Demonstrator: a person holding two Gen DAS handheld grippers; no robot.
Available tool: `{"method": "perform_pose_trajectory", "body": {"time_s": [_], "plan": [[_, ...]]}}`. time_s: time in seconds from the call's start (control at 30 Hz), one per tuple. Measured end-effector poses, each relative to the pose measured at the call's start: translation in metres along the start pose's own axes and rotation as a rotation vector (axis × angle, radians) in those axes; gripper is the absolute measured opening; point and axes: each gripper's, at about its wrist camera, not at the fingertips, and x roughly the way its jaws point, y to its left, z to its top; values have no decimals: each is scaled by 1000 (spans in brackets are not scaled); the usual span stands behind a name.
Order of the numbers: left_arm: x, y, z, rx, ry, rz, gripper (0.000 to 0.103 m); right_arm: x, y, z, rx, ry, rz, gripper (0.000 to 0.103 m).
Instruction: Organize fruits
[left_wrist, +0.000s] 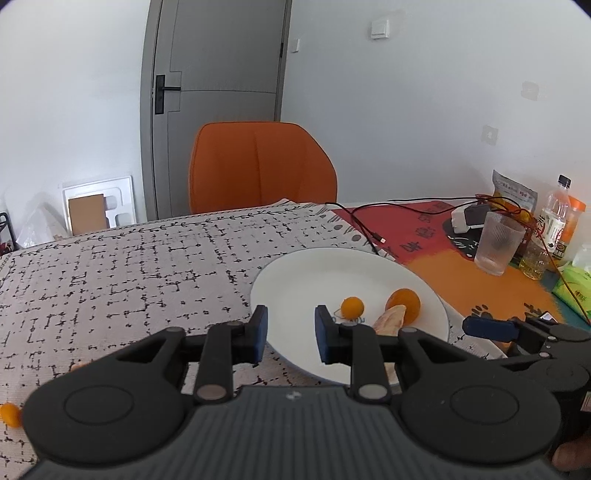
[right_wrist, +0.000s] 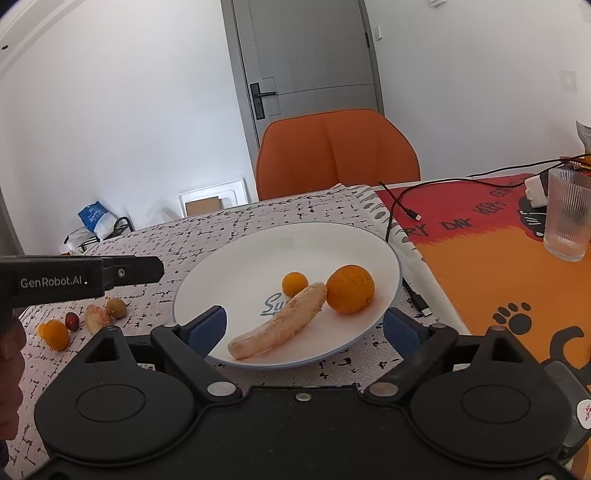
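A white plate (right_wrist: 236, 258) sits on the patterned cloth; it also shows in the left wrist view (left_wrist: 295, 280). On it lie a peeled banana (right_wrist: 280, 325), a large orange (right_wrist: 350, 283) and a small orange fruit (right_wrist: 294, 283). My right gripper (right_wrist: 304, 326) is open and empty, its jaws straddling the plate's near rim. My left gripper (left_wrist: 291, 336) is open and empty over the plate's left rim. Loose on the cloth left of the plate lie a small orange fruit (right_wrist: 55, 334), a red fruit (right_wrist: 71, 320), a peeled citrus piece (right_wrist: 96, 316) and a greenish fruit (right_wrist: 116, 307).
A ribbed glass (right_wrist: 567, 221) stands on the orange-red mat at the right, with a black cable (right_wrist: 393, 210), a charger, bottles (left_wrist: 554, 218) and a snack bag behind. An orange chair (right_wrist: 336, 151) stands at the table's far edge. Another small orange fruit (left_wrist: 10, 414) lies at the left.
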Motion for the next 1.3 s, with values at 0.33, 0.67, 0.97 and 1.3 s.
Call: {"method": "perform_pose_trajectory", "body": {"time_s": [0.33, 0.67, 0.97, 1.3], "plan": [[-20, 49, -20, -81, 44, 120, 36, 2, 15, 1, -17, -5, 29, 97], [-49, 80, -26, -124, 22, 204, 53, 2, 33, 3, -37, -14, 53, 98], [-67, 86, -50, -140, 62, 197, 53, 1, 42, 2, -48, -15, 72, 98], [-76, 82, -79, -169, 105, 169, 50, -4, 45, -4, -53, -7, 72, 98]]}}
